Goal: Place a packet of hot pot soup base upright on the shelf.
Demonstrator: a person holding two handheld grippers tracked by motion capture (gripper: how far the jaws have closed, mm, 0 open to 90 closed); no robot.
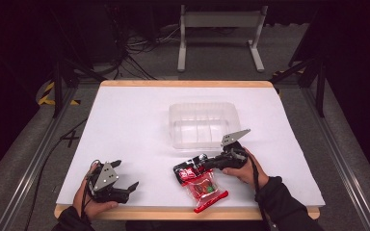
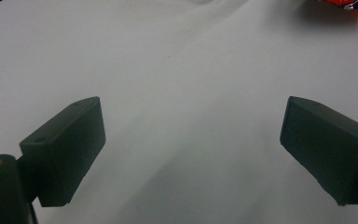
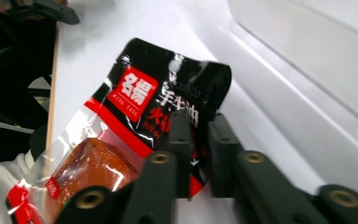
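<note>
A red and black snack packet [image 1: 203,186] with a clear window lies near the front edge of the white table [image 1: 125,125]. My right gripper [image 1: 195,166] reaches in from the right, and in the right gripper view it [image 3: 199,123] stands shut on the black top edge of the packet [image 3: 140,93], the jaws pinching the foil between them. My left gripper [image 1: 125,174] rests at the front left of the table, open, with bare table between its jaws [image 2: 193,135]. A corner of the packet [image 2: 349,3] shows at the top right of the left gripper view.
A clear plastic container [image 1: 203,125] stands upright in the middle of the table, just behind the right gripper; its wall [image 3: 307,60] runs close along the right side of the right gripper view. The table's wooden front edge [image 1: 173,214] lies just below the packet.
</note>
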